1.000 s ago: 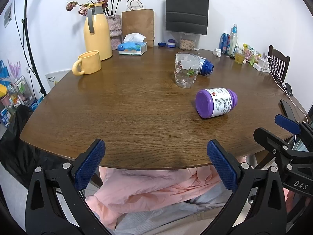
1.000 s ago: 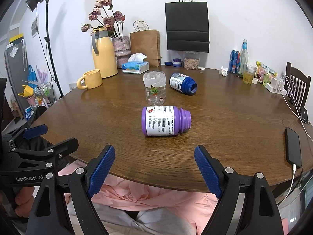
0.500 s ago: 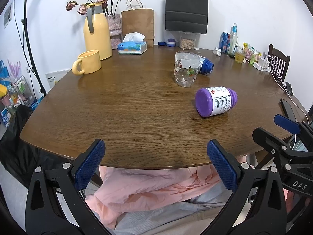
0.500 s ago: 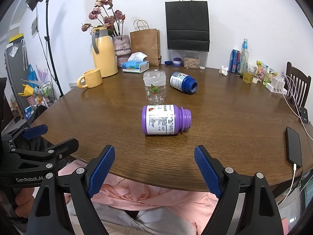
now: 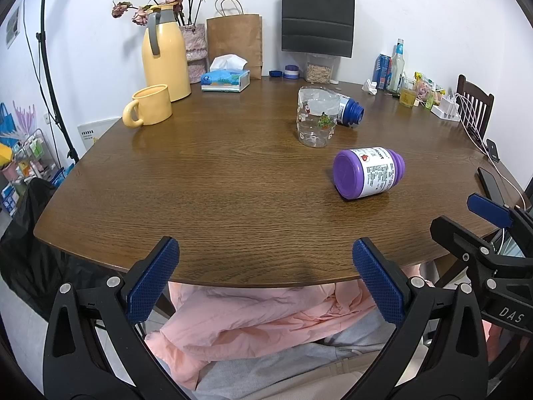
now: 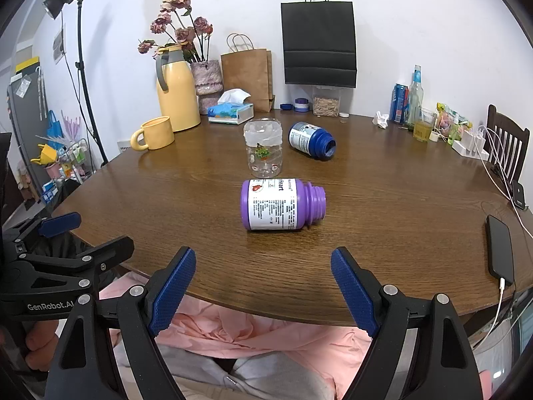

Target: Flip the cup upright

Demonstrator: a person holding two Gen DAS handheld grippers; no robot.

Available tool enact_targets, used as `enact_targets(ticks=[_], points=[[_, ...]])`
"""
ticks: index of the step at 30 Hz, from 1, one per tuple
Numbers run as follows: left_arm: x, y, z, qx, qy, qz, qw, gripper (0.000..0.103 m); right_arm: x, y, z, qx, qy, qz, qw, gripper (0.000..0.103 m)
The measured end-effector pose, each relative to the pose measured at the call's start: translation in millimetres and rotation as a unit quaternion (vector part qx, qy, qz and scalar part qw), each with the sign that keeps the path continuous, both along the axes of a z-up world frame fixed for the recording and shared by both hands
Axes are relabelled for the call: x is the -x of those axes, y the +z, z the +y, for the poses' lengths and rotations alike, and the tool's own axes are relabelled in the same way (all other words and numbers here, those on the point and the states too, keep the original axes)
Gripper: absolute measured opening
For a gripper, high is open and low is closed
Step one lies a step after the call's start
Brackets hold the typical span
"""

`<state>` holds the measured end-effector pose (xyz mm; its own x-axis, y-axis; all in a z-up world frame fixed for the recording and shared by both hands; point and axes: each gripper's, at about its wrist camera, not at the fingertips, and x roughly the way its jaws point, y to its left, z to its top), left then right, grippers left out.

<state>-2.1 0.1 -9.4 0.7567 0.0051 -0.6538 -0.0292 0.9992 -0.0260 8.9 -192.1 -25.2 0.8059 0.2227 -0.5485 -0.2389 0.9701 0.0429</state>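
Observation:
A clear glass cup [image 5: 314, 118] with small printed figures stands mouth down in the middle of the wooden table [image 5: 206, 183]; it also shows in the right wrist view [image 6: 263, 148]. A purple bottle [image 6: 279, 205] lies on its side in front of the cup, also in the left wrist view [image 5: 368, 176]. A blue bottle [image 6: 311, 140] lies behind the cup. My left gripper [image 5: 265, 280] is open and empty at the table's near edge. My right gripper [image 6: 263, 291] is open and empty at the near edge, facing the purple bottle.
A yellow mug [image 5: 150, 105], a yellow thermos [image 5: 165, 55], a tissue box [image 5: 225, 78], paper bags [image 5: 316, 10] and drinks [image 5: 391, 68] stand at the back. A phone [image 6: 499, 250] on a cable lies at the right edge. A chair [image 6: 508, 141] stands right.
Both grippers have crept slightly toward the table. The cup and bottles have not moved.

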Motion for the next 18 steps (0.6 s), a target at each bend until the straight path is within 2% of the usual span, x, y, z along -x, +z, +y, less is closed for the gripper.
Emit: enact_targets(ticks=[18], points=[[0.7, -3.5, -1.4, -0.001, 0.000, 0.002, 1.0000, 0.103, -1.2, -1.4, 1.2, 0.001, 0.000, -0.001, 1.000, 0.087]])
